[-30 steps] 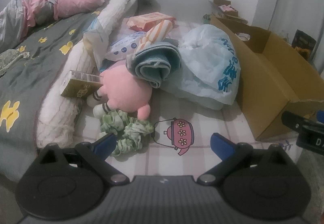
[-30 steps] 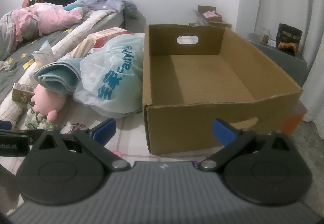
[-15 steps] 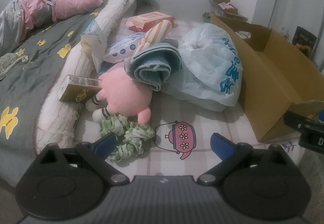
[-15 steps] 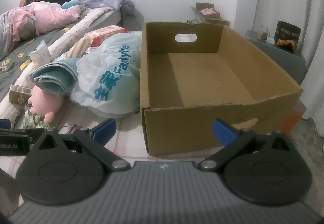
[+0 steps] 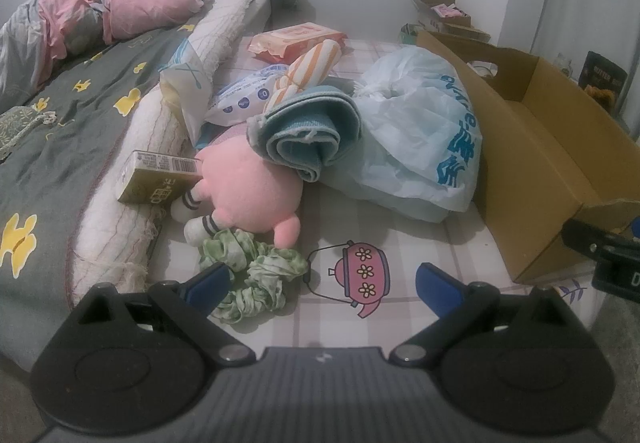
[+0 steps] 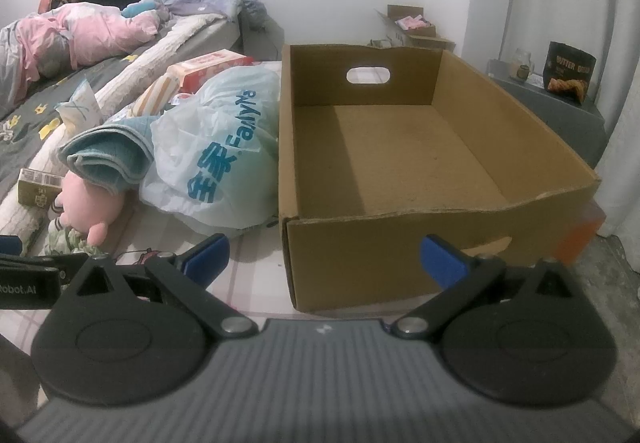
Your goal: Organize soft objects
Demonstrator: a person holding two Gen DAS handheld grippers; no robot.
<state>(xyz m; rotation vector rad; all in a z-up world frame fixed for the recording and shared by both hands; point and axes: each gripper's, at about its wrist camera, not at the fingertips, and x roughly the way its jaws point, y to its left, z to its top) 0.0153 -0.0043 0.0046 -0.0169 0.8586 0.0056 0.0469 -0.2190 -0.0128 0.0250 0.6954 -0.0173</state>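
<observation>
Nothing's in the cardboard box yet, so this looks like the very start: the soft stuff is all piled on the bed just left of the box. The left gripper has its fingers spread wide and holding nothing, hovering right by the green scrunchie, which lies on the checked sheet against the pink plush toy. The right gripper is also wide open and empty, parked in front of the box's near wall. I'd guess the scrunchie goes first since it's closest. Tip: come straight down over the bunched middle and pinch a thick fold, not one loose loop, or it'll slip out. Also watch the plush's foot touching it, and don't snag the sheet underneath. The rolled blue towel leaning on the plastic bag can wait.
</observation>
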